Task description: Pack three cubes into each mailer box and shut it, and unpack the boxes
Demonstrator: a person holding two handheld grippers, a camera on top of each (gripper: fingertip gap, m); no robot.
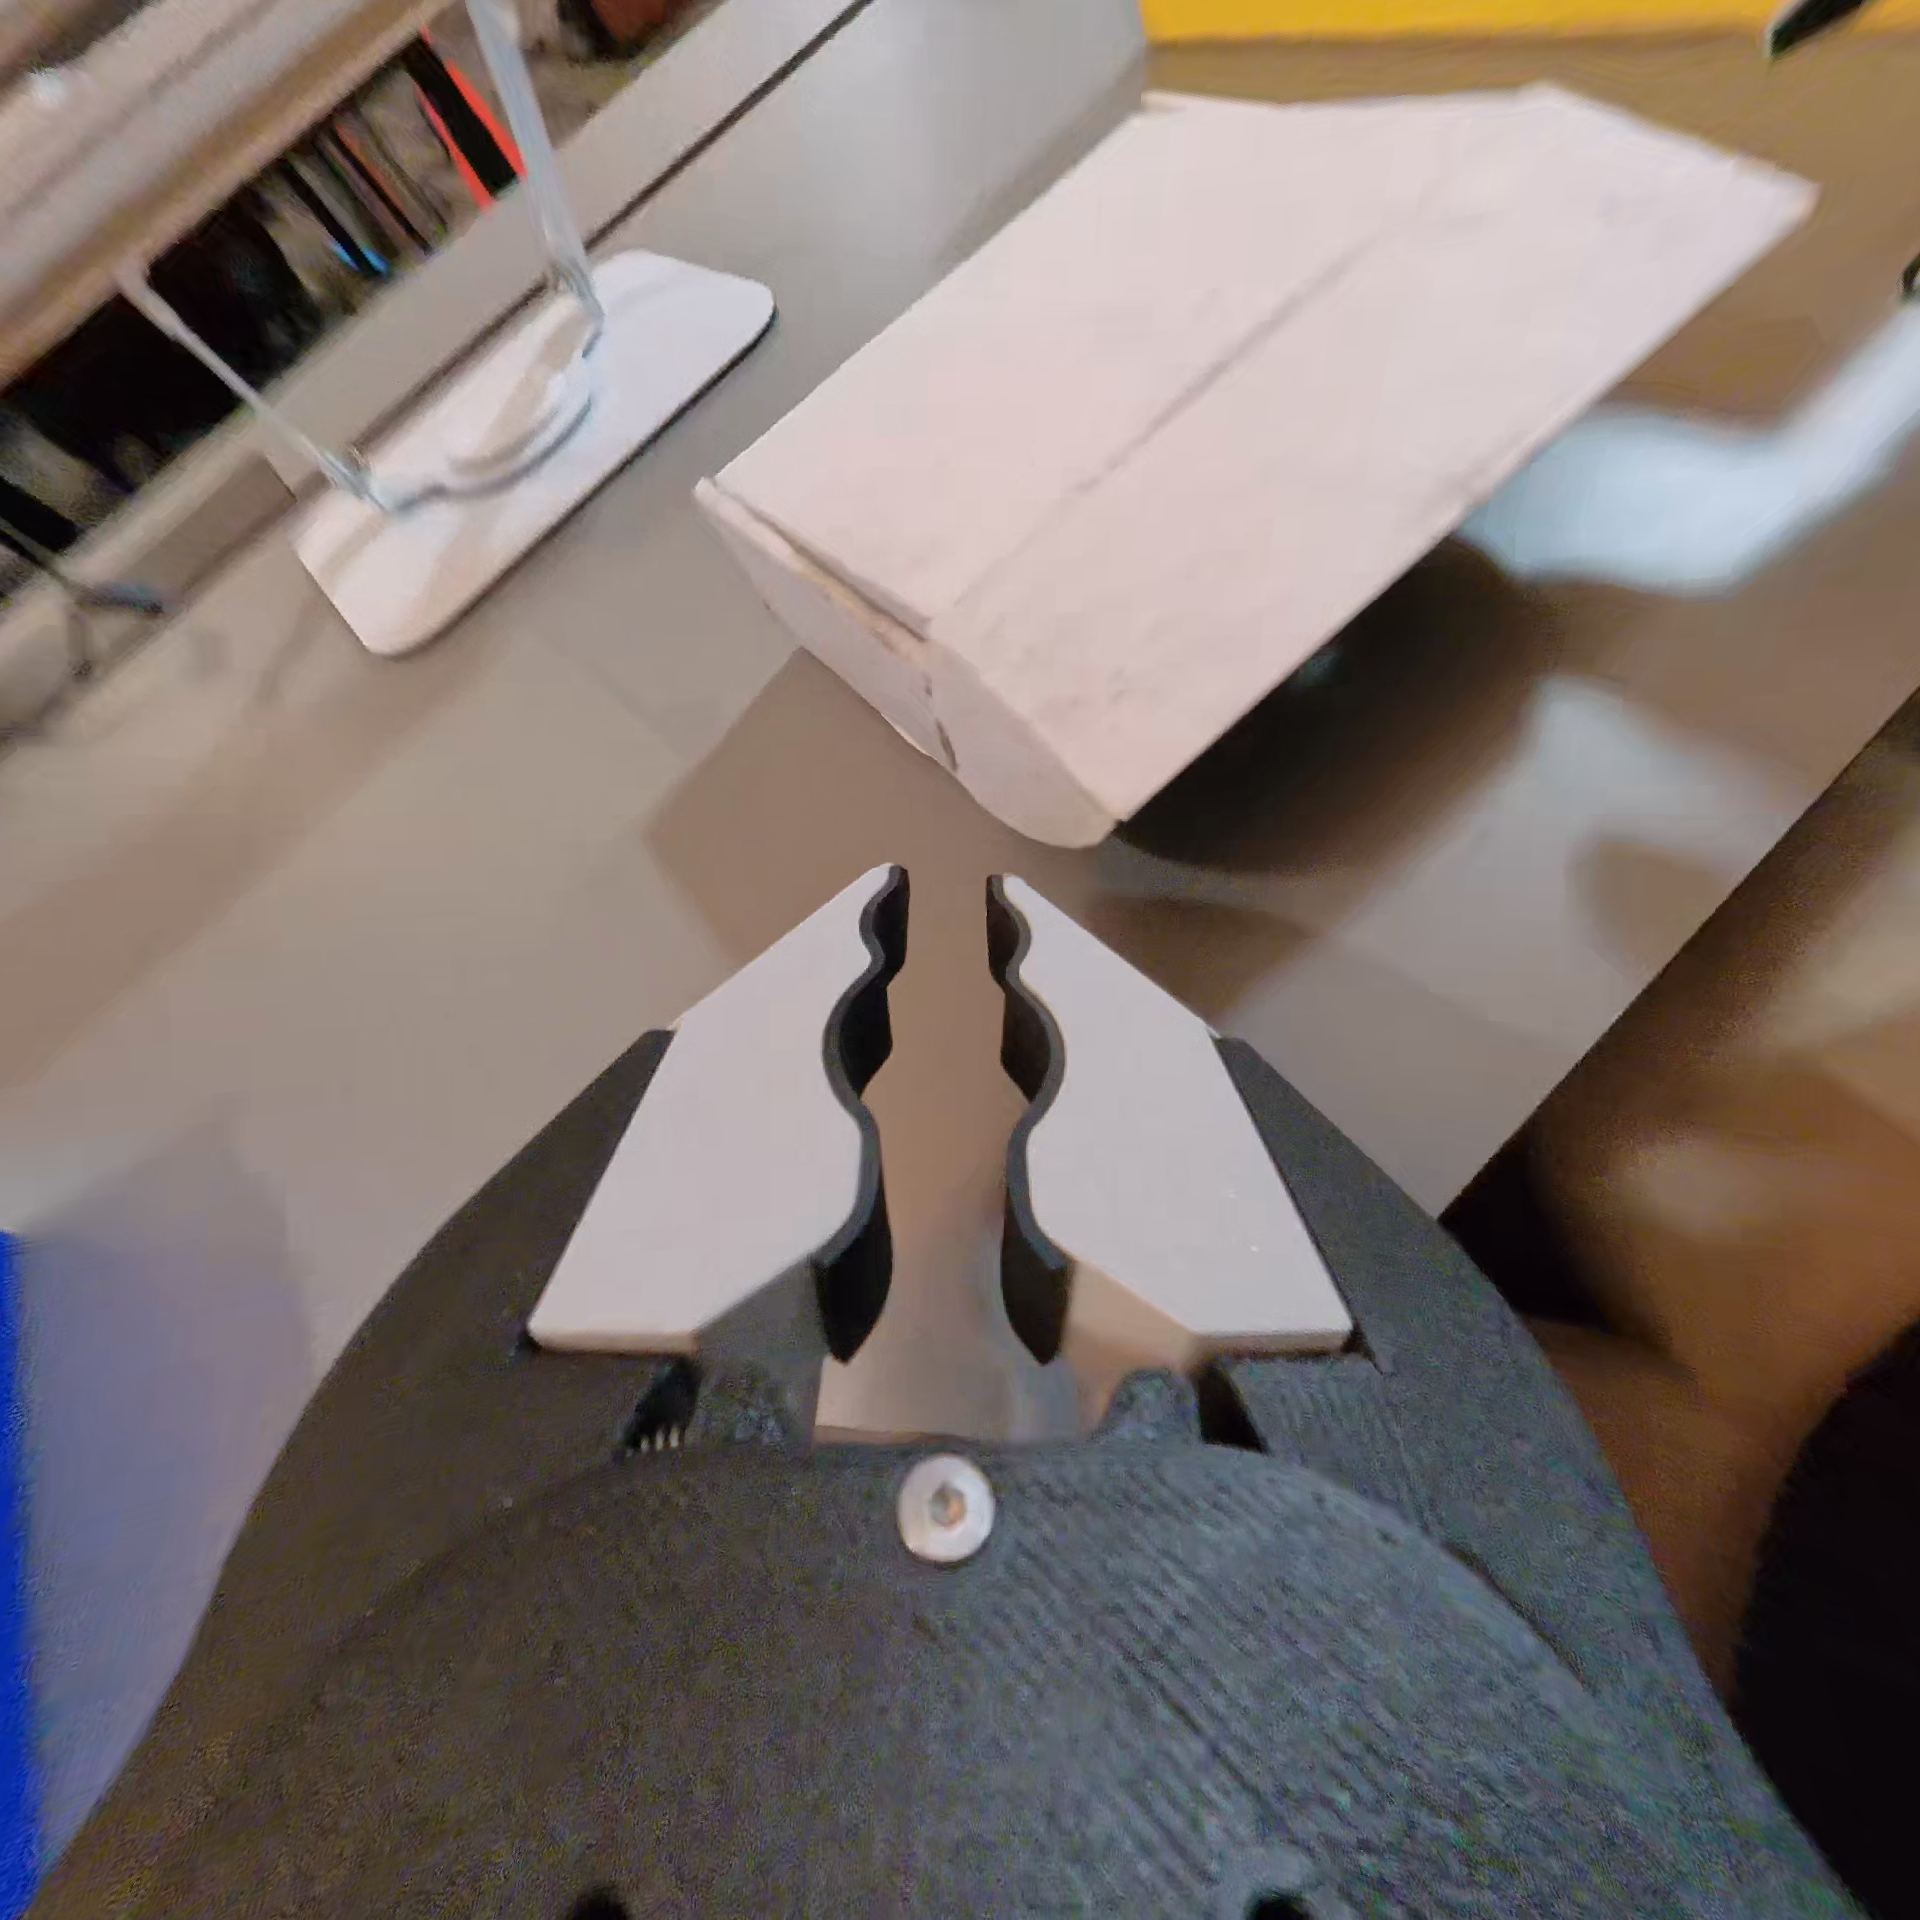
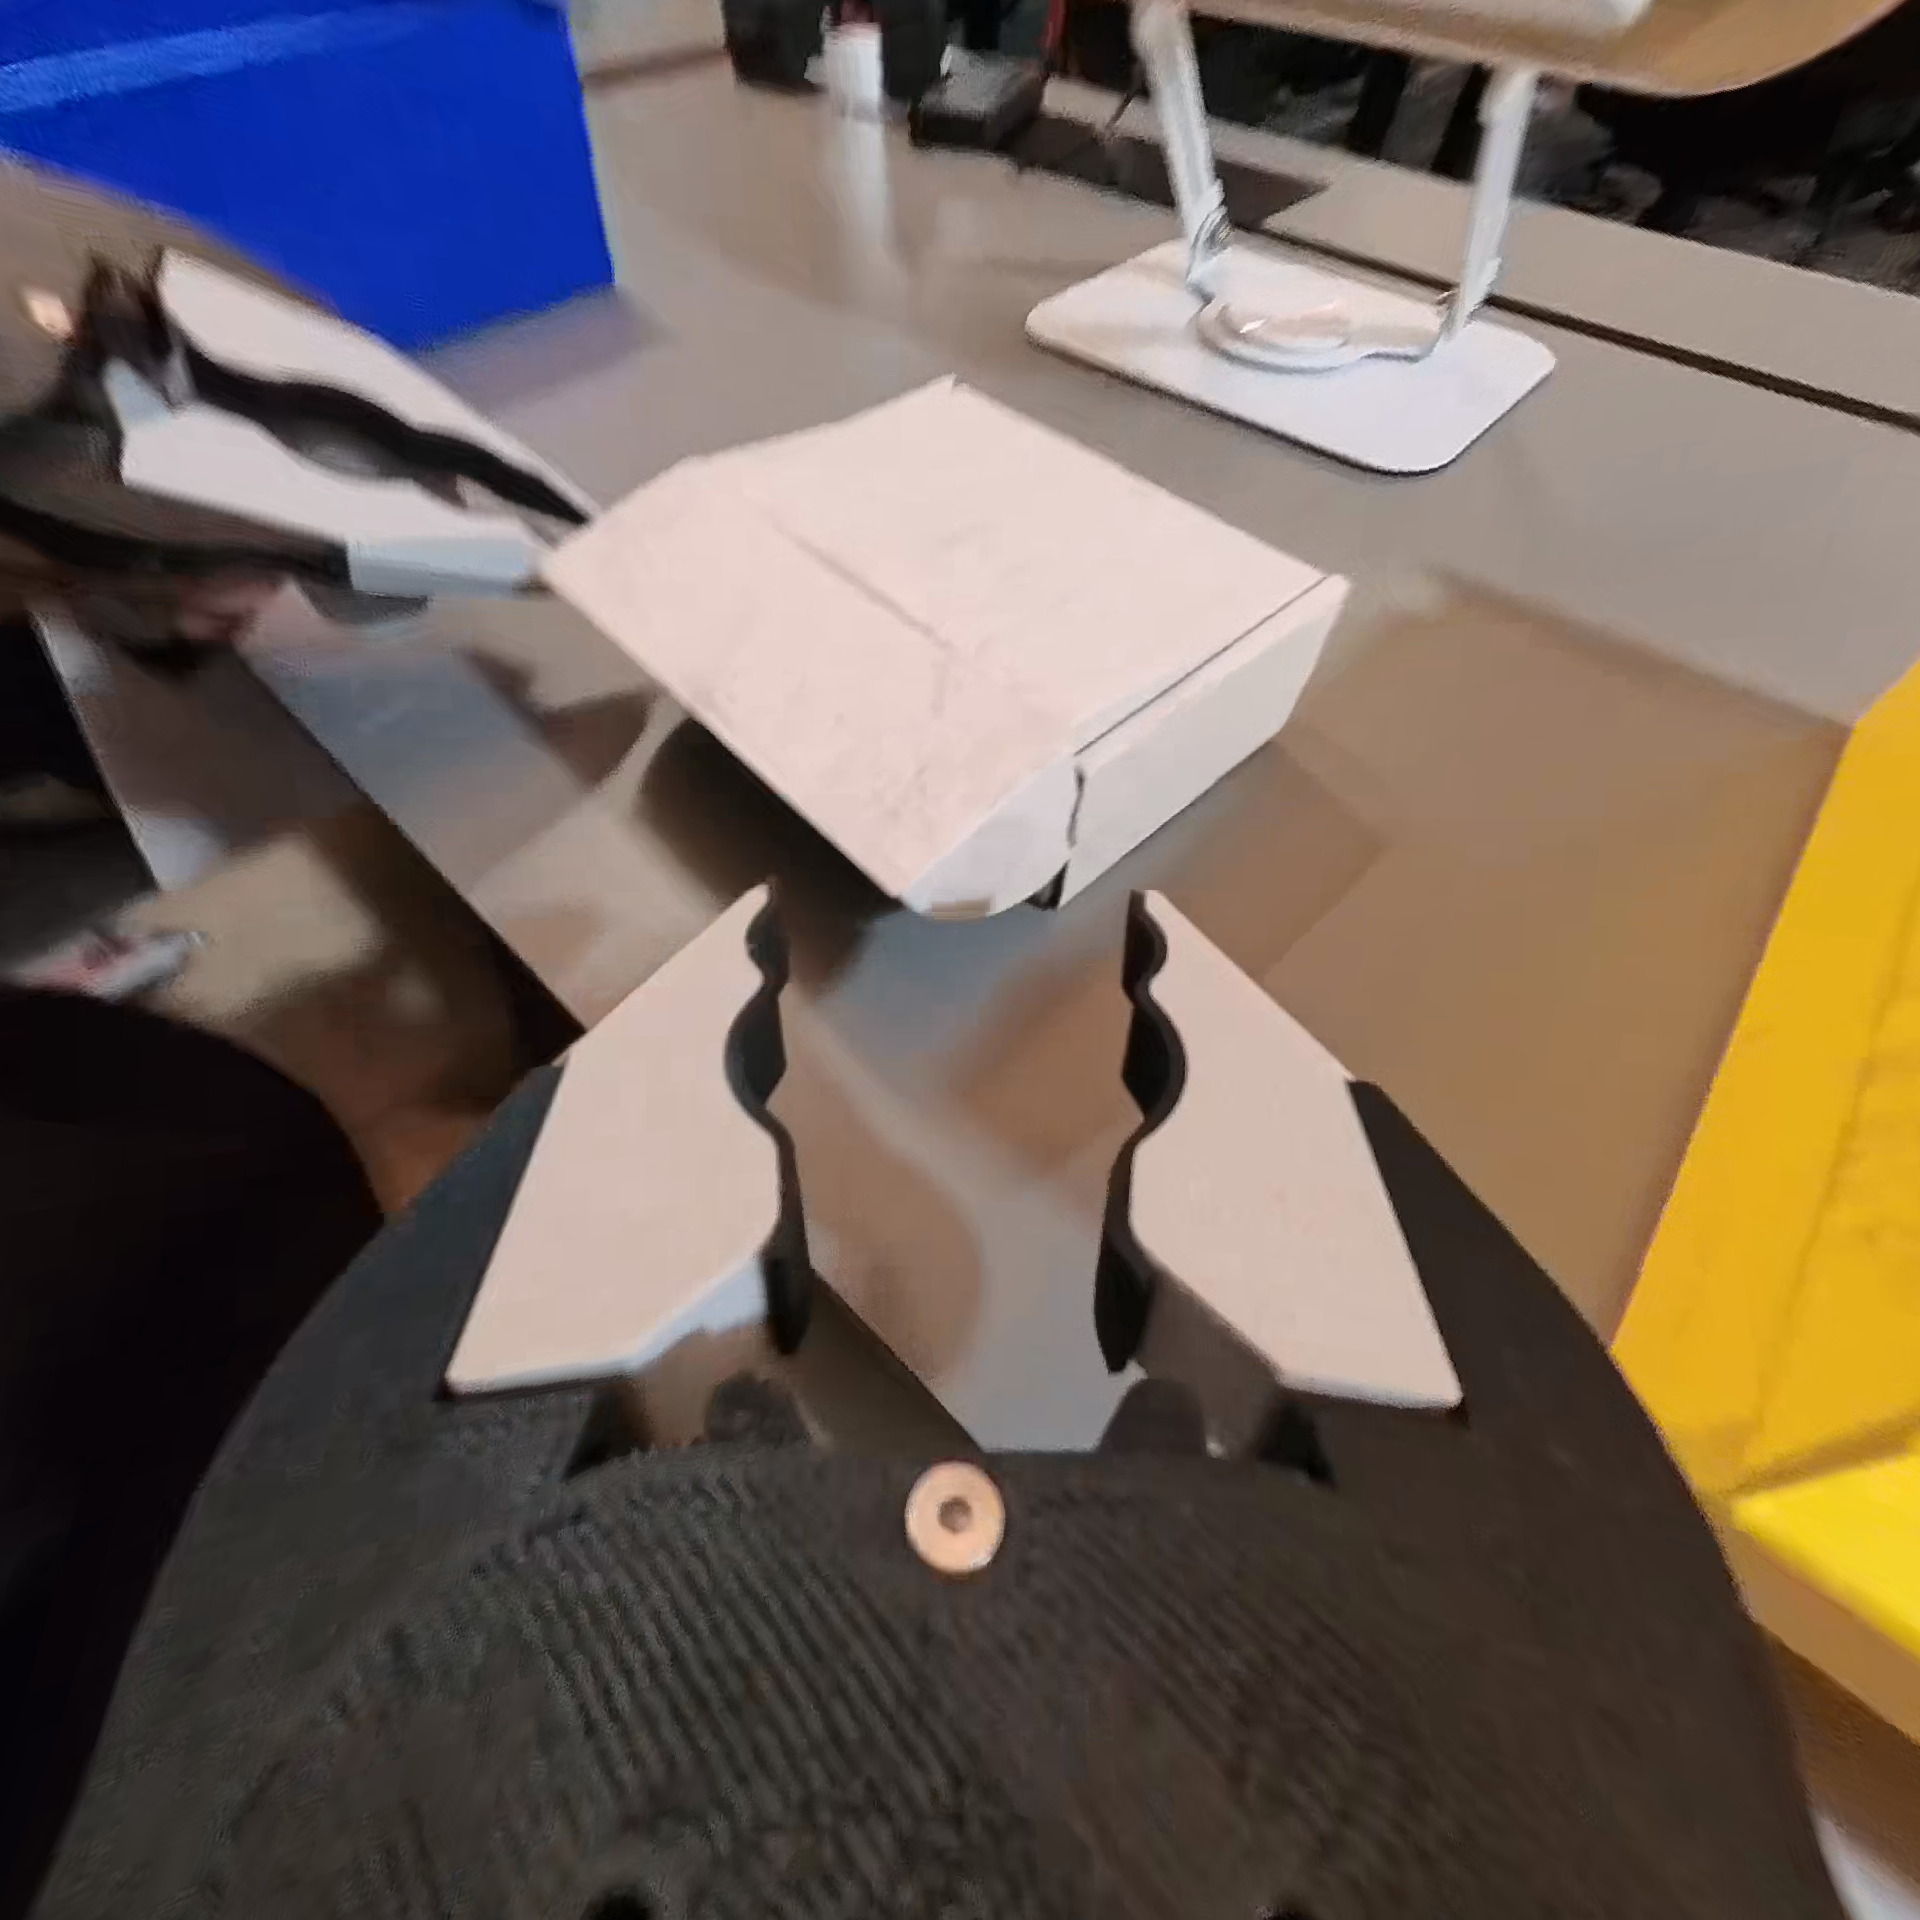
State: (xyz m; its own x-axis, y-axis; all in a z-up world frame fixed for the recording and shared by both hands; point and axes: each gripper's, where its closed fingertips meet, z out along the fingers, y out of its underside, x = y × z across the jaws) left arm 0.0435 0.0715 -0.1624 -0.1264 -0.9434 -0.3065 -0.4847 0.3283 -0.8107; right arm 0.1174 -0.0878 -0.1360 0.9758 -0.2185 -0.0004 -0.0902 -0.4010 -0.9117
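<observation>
Glossy grey-brown tabletop [image 1: 436, 935] runs under both views, w/ cluttered shelving blurred at the back. Left gripper [image 1: 947, 883]: white fingers w/ wavy black pads, nearly together, only a narrow slit btwn them, nothing held; tips just short of the near corner of the shut white cardboard mailer box [image 1: 1226, 416], not touching. Right gripper [image 2: 951, 909]: fingers well apart, empty, tips just beside the box's [image 2: 935, 644] near corner from the opposite side; contact can't be told. Box lies flat on the table, lid closed. Beyond it, a white flat-based stand w/ metal legs [image 2: 1340, 384]. Blue bin [image 2: 364, 156] at far left of right view, yellow bin [image 2: 1787, 1143] at its right edge. Both frames motion-blurred.
</observation>
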